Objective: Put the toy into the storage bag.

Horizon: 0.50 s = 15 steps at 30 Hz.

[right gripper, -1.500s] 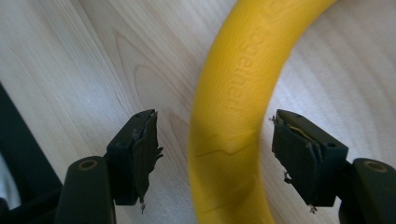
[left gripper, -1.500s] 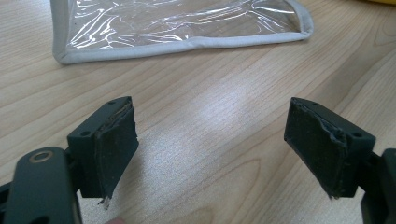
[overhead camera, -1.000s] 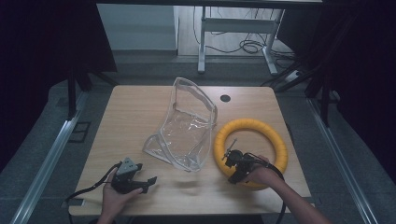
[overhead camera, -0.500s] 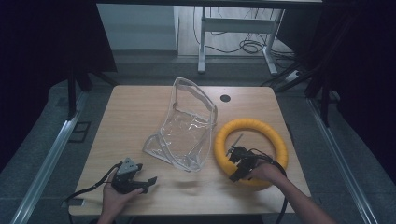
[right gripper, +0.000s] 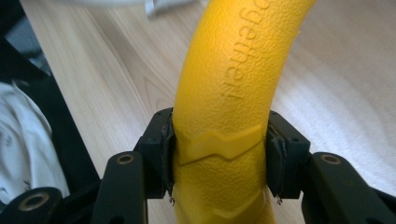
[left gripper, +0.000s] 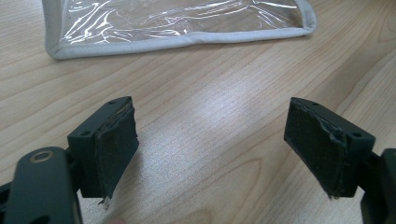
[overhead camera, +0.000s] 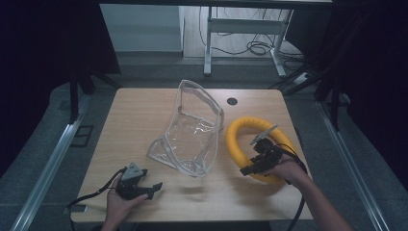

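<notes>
A yellow foam ring (overhead camera: 235, 139) lies at the right side of the wooden table (overhead camera: 134, 125). My right gripper (overhead camera: 251, 168) is shut on the ring's near side, and that side is raised a little off the wood. In the right gripper view both pads of the right gripper (right gripper: 219, 154) press the ring's textured tube (right gripper: 233, 70). A clear plastic bag (overhead camera: 192, 139) with a pale trim stands open at the table's middle. My left gripper (overhead camera: 153, 189) rests open near the front left edge; in its own view the left gripper (left gripper: 210, 140) holds nothing, and the bag's edge (left gripper: 177, 23) is beyond it.
A small black grommet hole (overhead camera: 232, 101) sits at the table's back edge. Behind the table stand a desk's metal legs (overhead camera: 208, 43) with cables on the floor. Metal rails run along both sides of the table.
The right gripper has closed onto the ring's near side and risen with it, shifting the ring slightly away from the front edge. The left gripper has stayed where it was.
</notes>
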Motion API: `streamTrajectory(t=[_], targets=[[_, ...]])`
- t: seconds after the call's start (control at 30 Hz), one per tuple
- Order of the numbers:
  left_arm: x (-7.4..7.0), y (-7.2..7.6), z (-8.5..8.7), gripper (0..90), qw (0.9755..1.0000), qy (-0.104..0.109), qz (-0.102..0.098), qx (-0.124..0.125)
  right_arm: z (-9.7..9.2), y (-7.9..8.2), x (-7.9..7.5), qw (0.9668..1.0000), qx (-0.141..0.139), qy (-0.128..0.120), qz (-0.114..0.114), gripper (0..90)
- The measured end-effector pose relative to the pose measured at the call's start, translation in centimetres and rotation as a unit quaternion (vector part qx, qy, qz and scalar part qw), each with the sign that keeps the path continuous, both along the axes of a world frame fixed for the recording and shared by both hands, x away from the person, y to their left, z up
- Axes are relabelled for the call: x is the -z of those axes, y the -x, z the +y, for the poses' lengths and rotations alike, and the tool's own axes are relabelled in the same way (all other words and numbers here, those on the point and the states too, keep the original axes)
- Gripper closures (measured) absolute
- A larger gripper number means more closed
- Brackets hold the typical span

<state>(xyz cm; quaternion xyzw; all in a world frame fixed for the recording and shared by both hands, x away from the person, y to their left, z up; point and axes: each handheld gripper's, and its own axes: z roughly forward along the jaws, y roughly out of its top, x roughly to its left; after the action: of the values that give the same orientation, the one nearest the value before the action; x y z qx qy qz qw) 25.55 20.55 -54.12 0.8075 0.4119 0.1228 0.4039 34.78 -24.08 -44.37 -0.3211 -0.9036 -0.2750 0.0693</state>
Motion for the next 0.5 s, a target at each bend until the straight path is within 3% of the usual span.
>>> streamTrajectory(t=[0.23, 0.43, 0.5], targets=[[0.0, 0.0, 0.0, 17.2, 1.0, 0.0, 0.0, 0.0, -1.7, -0.3, -1.6, 0.9977, 0.029, -0.059, -0.015, 50.6], [0.0, 0.0, 0.0, 17.1, 1.0, 0.001, 0.0, -0.001, -3.2, -0.4, -3.1, 0.9919, 0.053, -0.109, -0.04, 50.7], [0.0, 0.0, 0.0, 17.2, 1.0, 0.002, 0.0, -0.001, -3.6, -0.5, -3.6, 0.9883, 0.063, -0.13, -0.049, 50.7]])
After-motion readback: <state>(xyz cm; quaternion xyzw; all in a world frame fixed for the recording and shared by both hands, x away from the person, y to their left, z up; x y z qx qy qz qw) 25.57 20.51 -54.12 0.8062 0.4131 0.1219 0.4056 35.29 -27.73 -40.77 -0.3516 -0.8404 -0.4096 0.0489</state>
